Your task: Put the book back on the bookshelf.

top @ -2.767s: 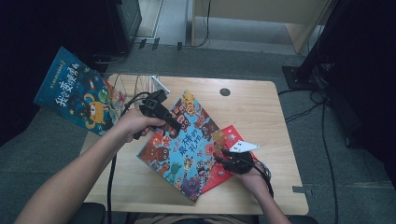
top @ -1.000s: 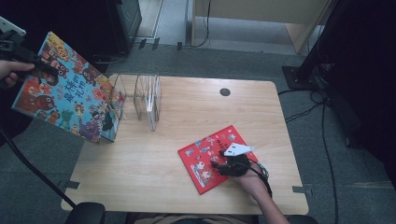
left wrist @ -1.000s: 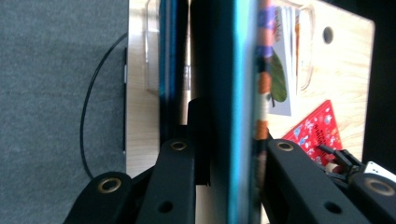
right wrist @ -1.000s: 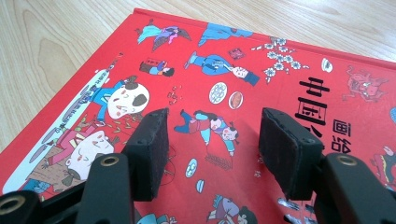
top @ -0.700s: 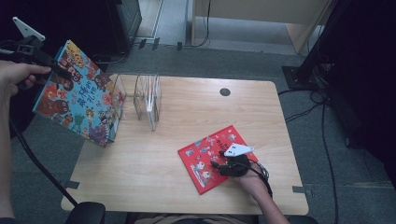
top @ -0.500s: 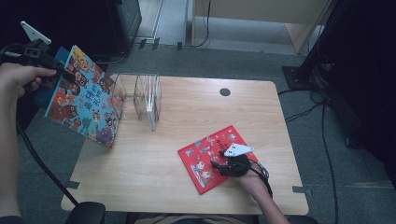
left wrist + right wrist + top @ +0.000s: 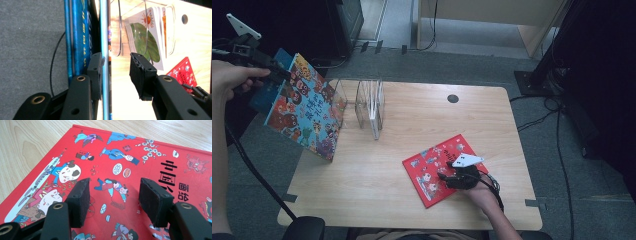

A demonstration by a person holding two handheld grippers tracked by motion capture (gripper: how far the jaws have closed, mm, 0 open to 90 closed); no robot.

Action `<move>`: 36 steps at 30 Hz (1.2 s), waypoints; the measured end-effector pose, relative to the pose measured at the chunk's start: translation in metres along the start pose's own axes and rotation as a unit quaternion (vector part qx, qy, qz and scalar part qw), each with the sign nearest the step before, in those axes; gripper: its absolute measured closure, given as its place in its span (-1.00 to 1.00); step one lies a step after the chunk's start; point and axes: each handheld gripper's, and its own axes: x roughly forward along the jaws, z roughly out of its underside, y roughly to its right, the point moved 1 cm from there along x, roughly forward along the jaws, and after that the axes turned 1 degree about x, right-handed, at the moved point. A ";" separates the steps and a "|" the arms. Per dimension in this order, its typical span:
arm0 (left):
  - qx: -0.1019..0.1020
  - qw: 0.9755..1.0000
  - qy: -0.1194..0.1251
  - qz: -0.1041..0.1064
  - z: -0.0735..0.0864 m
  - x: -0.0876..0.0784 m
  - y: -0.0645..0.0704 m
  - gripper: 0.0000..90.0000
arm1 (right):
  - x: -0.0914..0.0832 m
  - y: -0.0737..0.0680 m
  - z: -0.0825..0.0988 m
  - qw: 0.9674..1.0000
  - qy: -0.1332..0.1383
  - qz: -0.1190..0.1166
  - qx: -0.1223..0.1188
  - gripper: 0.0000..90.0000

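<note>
At the desk's (image 7: 377, 185) nine o'clock edge, the left gripper (image 7: 274, 75) reaches the top corner of a colourful picture book (image 7: 307, 117) standing tilted against a clear rack (image 7: 369, 105). Its jaws have just been opening: the left gripper view shows the book's thin edge (image 7: 104, 62) between them, against one pad (image 7: 96, 72) with a gap to the other, and a blue book (image 7: 77, 37) right behind. At five o'clock, the right gripper (image 7: 457, 176) rests on a flat red book (image 7: 432, 167); the right gripper view shows its jaws apart over the red cover (image 7: 150, 160), printed with cartoon figures.
</note>
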 end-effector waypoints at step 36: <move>0.116 0.992 0.025 0.033 0.061 0.035 0.077 -0.01 | 0.007 0.022 -0.030 0.999 -0.007 -0.013 0.036 0.02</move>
